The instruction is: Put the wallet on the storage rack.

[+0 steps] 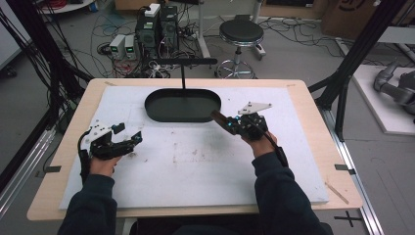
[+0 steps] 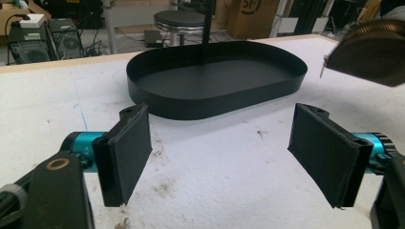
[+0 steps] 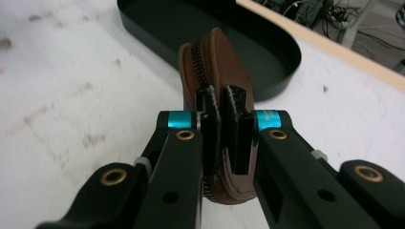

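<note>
— Keeping our left tool [image 1: 128, 140] parked, jaws spread wide with nothing between them, low over the white table [image 1: 195, 161]?

— Yes. We watch the black tray [image 1: 182, 105] ahead, with its upright post.

— Our right tool [image 3: 224, 102] is clamped on the brown zip pouch [image 3: 215, 62], held off the table just beside the tray's rim.

— We carry it level over the rim, clear of the post, lower it, then release.

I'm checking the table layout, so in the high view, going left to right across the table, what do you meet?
Left tongs, open → black oval tray → brown zip pouch → right tongs, shut on the pouch.
</note>
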Demonstrator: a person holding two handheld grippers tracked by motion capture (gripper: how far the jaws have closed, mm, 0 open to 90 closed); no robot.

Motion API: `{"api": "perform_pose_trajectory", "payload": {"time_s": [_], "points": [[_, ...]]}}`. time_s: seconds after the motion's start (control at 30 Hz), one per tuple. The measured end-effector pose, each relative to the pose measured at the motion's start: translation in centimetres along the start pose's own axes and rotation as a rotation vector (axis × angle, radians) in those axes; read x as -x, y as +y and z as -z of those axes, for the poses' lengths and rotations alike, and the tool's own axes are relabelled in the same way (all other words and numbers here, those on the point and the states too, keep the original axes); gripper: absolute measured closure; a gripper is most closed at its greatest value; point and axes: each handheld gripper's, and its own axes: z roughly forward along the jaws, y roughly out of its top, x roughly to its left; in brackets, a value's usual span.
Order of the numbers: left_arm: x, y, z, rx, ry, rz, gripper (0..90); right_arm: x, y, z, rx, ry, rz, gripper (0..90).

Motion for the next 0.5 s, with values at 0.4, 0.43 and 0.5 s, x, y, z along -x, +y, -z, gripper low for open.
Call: {"api": "perform_pose_trajectory", "payload": {"time_s": [0.4, 0.43, 0.5], "points": [[0.1, 0.0, -0.2, 0.005, -0.011, 0.001, 22.1, 0.4, 6.1, -4.8, 0.029, -0.05, 0.091, 86.4], [0.1, 0.0, -0.2, 0.004, -0.011, 0.003, 22.1, 0.4, 6.3, -5.5, 0.021, -0.059, 0.098, 86.4], [0.1, -0.1, -0.2, 0.005, -0.011, 0.003, 22.2, 0.5, 6.8, -7.6, -0.006, -0.079, 0.124, 86.4]]}}
